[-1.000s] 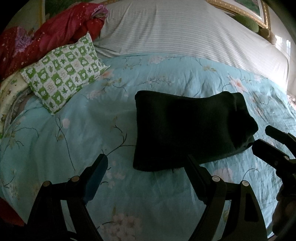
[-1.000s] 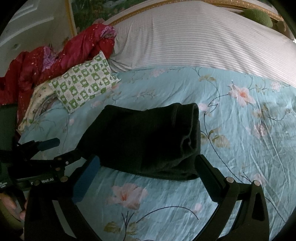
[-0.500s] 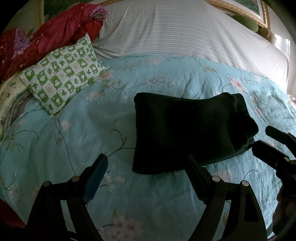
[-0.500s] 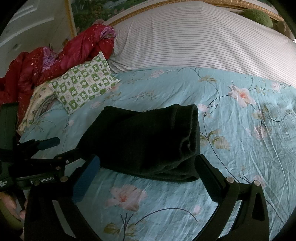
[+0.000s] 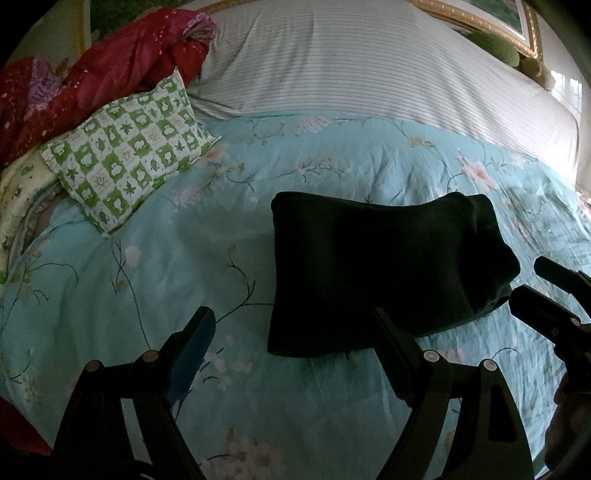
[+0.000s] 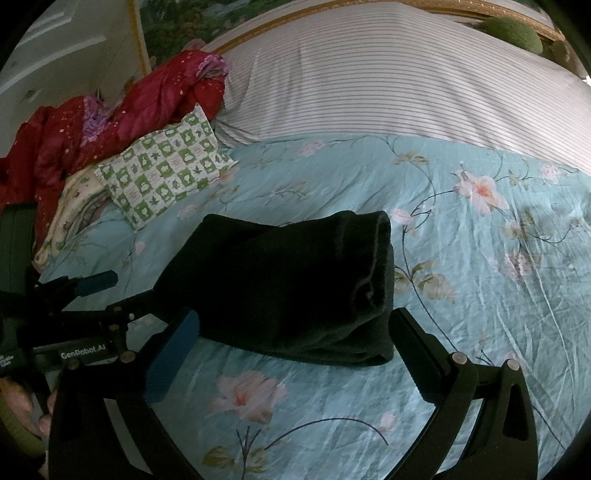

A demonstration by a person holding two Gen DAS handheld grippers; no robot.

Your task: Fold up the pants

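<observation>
Dark pants (image 5: pixel 380 273) lie folded into a compact block on the light blue floral bedspread (image 5: pixel 147 280). They also show in the right wrist view (image 6: pixel 291 288). My left gripper (image 5: pixel 295 332) is open and empty, just short of the block's near left edge. My right gripper (image 6: pixel 295 336) is open and empty, just short of the block's near right edge. Each gripper shows at the edge of the other's view: the right gripper (image 5: pixel 546 295) and the left gripper (image 6: pixel 96 291). Neither touches the pants.
A green and white checked pillow (image 5: pixel 129 155) lies at the left, with a red quilt (image 5: pixel 103 81) behind it. A striped white sheet (image 5: pixel 369 66) covers the far part of the bed. A gold picture frame (image 5: pixel 480 18) stands at the back.
Both views have shifted slightly; the grippers have drawn back a little from the folded pants. The pants have not moved.
</observation>
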